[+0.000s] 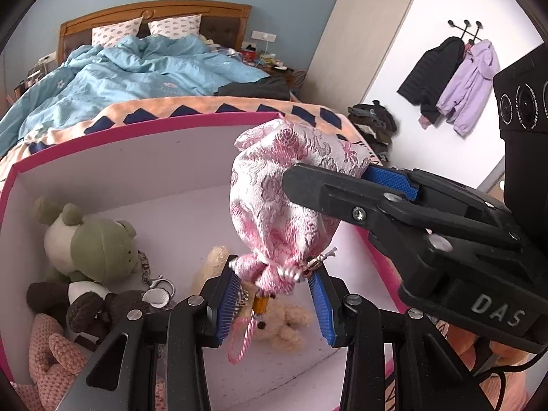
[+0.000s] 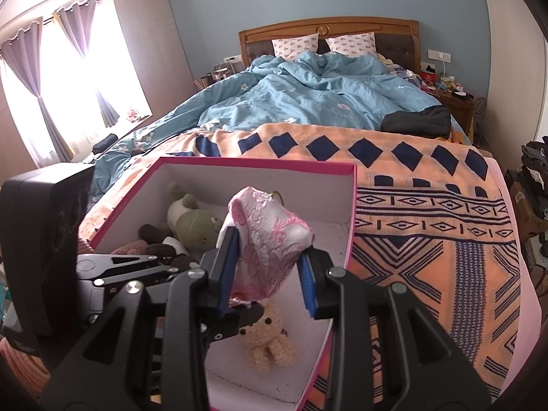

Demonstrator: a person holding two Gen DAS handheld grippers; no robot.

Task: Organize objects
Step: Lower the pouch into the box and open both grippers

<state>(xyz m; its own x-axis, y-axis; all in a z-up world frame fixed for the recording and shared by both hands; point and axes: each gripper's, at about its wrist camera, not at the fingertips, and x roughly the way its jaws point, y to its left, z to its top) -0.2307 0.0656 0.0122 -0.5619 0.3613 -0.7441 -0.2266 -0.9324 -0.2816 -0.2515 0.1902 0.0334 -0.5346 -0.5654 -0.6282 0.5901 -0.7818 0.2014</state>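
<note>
A pink-and-white brocade drawstring pouch hangs over an open white box with a pink rim. My left gripper is shut on the pouch's tied neck, its pink cord dangling below. Coming in from the right, my right gripper is shut on the pouch's body. In the box lie a green frog plush, a brown-and-white plush, a beige bear and a pink knitted toy.
The box sits on an orange blanket with dark blue patterns at the foot of a bed with a rumpled blue duvet. Dark folded clothing lies on the bed's right side. Coats hang on the right wall.
</note>
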